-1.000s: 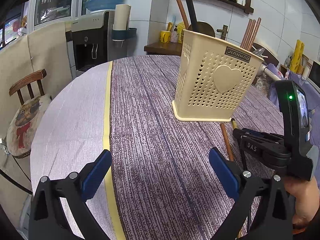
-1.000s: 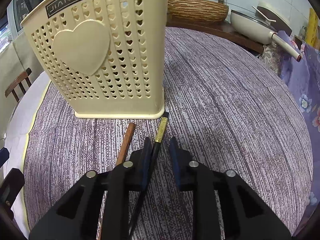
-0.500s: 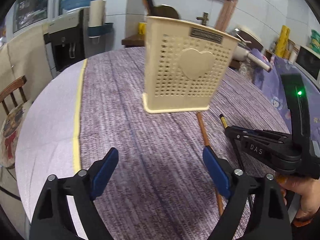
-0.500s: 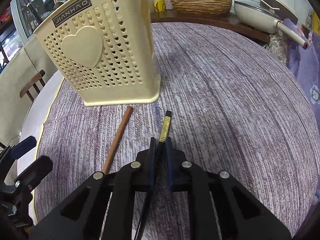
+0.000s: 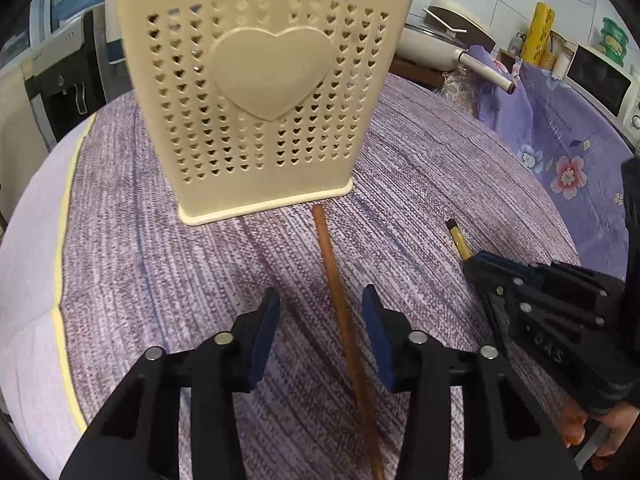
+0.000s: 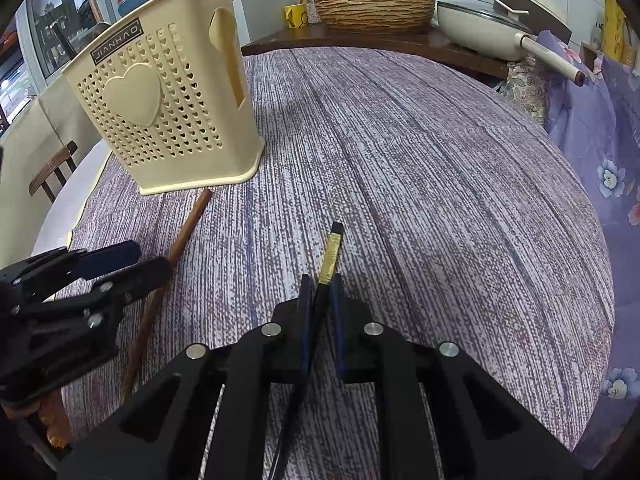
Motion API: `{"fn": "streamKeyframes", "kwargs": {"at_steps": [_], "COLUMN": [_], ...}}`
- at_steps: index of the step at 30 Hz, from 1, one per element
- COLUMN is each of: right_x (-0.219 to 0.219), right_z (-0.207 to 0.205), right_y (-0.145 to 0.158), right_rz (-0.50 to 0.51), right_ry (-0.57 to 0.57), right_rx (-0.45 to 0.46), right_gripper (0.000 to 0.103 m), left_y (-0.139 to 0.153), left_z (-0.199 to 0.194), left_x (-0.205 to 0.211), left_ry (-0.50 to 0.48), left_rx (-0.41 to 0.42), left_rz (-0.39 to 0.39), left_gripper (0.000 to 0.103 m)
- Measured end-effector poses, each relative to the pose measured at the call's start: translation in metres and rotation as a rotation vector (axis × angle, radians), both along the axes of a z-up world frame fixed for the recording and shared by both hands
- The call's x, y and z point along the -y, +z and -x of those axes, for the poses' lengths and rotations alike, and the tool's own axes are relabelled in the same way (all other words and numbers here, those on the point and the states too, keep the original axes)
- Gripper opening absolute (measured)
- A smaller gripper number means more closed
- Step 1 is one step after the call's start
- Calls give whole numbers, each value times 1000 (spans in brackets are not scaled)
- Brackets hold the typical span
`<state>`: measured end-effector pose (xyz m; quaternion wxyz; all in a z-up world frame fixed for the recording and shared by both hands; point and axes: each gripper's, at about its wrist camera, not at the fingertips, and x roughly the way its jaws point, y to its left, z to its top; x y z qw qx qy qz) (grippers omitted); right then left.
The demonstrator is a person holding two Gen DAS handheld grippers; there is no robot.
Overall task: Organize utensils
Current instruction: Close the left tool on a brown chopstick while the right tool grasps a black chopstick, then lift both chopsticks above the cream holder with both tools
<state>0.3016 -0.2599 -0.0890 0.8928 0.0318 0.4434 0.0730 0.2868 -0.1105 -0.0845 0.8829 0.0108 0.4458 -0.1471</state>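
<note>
A cream perforated utensil holder [image 5: 260, 96] [image 6: 168, 116] with a heart on its front stands upright on the purple tablecloth. A brown wooden chopstick [image 5: 340, 304] [image 6: 180, 244] lies on the cloth in front of it. My left gripper [image 5: 320, 320] straddles that chopstick; its jaws are closing, and the blue pads [image 5: 266, 328] stand apart from the stick. My right gripper [image 6: 320, 292] is shut on a black chopstick with a gold band [image 6: 331, 256] [image 5: 458, 238], its tip poking out past the pads. Several utensils stick up inside the holder.
The round table [image 6: 440, 168] has a yellow-edged cloth border [image 5: 64, 240] at left. A wooden chair [image 6: 52, 172] stands beyond the left edge. A white pan [image 6: 480, 28] and a woven basket [image 6: 372, 6] sit on a counter behind. A floral purple cloth [image 5: 560, 152] lies at right.
The left gripper swung right and down over the brown chopstick while its jaws narrowed. The right gripper closed onto the black chopstick and carried it right, away from the holder.
</note>
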Motion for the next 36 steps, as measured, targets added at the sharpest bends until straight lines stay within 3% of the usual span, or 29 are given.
{"fn": "streamKeyframes", "kwargs": {"at_steps": [11,17,23,36], "right_x": [2,-3,-5,-6], "right_z": [-1,-3,-2,1], "right_y": [-1,-1,-1,-2], "right_rz": [2,32,48,30], "right_ry": [-5,-17,-23,-31], "right_rx": [16,25,27,33], "right_gripper": [11,11,11,11], "left_y": [-1,-2,-2,-2], "left_z": [-21,-24,-22,-15], "left_x": [17,25,26,25], "left_ry": [26,26,30,26], "left_rx": [41,58,55,41], "left_rz": [-103,-142,-125,-98], "left_gripper": [21,16,10,9]}}
